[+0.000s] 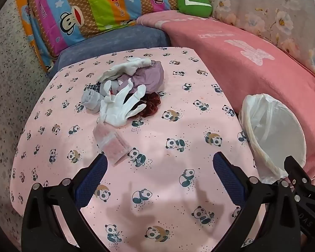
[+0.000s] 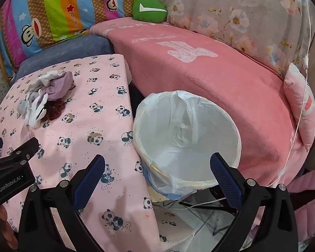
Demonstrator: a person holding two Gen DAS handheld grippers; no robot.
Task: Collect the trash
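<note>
Trash heap on panda-print cloth, lined bin at right; both grippers empty.

Left wrist view: we record our left gripper (image 1: 158,163), jaws spread fully wide, holding nothing, above the pink panda-print tablecloth (image 1: 157,130). Farther off lies a heap of crumpled trash: white fabric glove (image 1: 124,107), mauve crumpled wrapper (image 1: 147,77), grey rolled sock (image 1: 92,99), dark red scrunchie (image 1: 152,104); a pink folded pad (image 1: 113,145) sits nearer, just beside the left fingertip. Right wrist view: our right gripper (image 2: 157,166), jaws equally wide and empty, hangs over the white bag-lined bin (image 2: 237,138), right of the table, near the pink blanket (image 2: 199,79).
</note>
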